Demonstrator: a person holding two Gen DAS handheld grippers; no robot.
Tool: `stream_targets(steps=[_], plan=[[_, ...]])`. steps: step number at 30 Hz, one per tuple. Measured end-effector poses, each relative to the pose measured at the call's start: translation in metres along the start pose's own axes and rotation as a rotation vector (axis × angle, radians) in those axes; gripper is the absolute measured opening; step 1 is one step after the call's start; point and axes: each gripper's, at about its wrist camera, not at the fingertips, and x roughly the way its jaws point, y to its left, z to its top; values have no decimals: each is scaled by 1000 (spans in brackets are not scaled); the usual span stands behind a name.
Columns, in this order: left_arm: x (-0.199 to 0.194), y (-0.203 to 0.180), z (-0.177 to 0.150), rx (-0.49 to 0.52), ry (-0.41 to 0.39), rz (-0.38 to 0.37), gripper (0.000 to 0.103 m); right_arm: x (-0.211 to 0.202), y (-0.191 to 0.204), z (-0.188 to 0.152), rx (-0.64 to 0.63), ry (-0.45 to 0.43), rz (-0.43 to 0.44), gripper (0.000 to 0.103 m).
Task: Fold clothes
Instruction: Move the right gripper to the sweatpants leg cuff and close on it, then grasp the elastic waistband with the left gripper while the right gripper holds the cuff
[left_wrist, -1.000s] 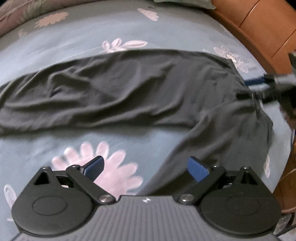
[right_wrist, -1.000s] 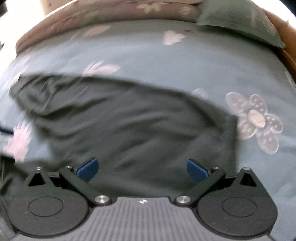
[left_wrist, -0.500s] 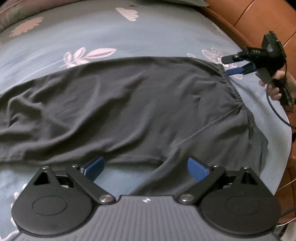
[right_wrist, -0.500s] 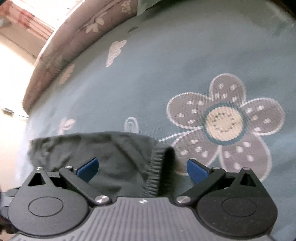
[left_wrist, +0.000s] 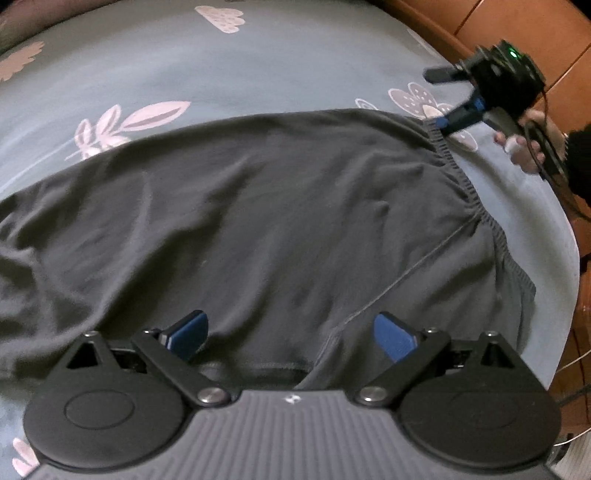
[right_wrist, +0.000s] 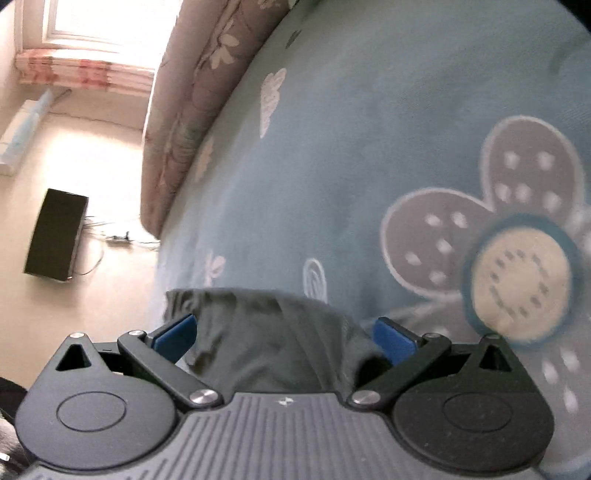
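Dark grey trousers (left_wrist: 258, 206) lie spread across a blue flowered bedsheet (left_wrist: 258, 62), with the ribbed waistband (left_wrist: 461, 184) to the right. Low over the crotch, where the two legs part, my left gripper (left_wrist: 291, 334) is open with only cloth beneath it. In the left wrist view a hand (left_wrist: 524, 147) holds my right gripper (left_wrist: 445, 98) open at the waistband's far corner. From the right wrist view, that corner of the trousers (right_wrist: 273, 343) sits between the spread blue pads of the right gripper (right_wrist: 284, 336), which have not closed on it.
A wooden bed frame (left_wrist: 517, 29) runs along the right side. A brownish flowered quilt (right_wrist: 192, 110) lies along the bed's far edge. Beyond that edge, a black box (right_wrist: 55, 236) and cables rest on the floor under a bright window.
My left gripper has moved forward from the bare sheet over the trousers' crotch. My right gripper swung from above the trousers to the waistband's far corner and dropped close to it.
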Motion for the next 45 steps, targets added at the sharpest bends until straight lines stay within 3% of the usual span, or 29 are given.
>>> stream_targets(steps=[9,14,18,22,28,30,31,33,34,37,40,45], plan=[[-4,-5,17,34,-7,-6,96,-3,3,-18,-13,138,21,103],[-3,-5,24,27,-19,-20,96,13,8,-2,-44,124,40,103],[-1,-8,27,37,-24,-30,96,21,11,5,-73,160,44,103],[0,-10,24,60,-15,-23,96,11,4,-4,-102,142,41,91],[5,-14,25,58,-14,-13,96,11,6,-6,-147,138,10,87],[5,-17,29,63,-28,-9,96,9,2,-8,-141,123,-19,79],[5,-17,31,63,-34,-9,96,7,-2,-8,-128,112,-40,70],[5,-18,35,65,-39,-11,96,1,-9,-8,-103,90,-82,31],[6,-19,36,71,-38,-10,96,-1,-15,-8,-82,79,-96,6],[7,-20,38,89,-35,-8,96,-6,-28,-12,-7,44,-61,6],[7,-22,40,109,-32,-8,96,-8,-13,-15,-80,34,-119,6],[9,-29,55,233,-51,14,96,-10,7,-23,-157,15,-209,8]])
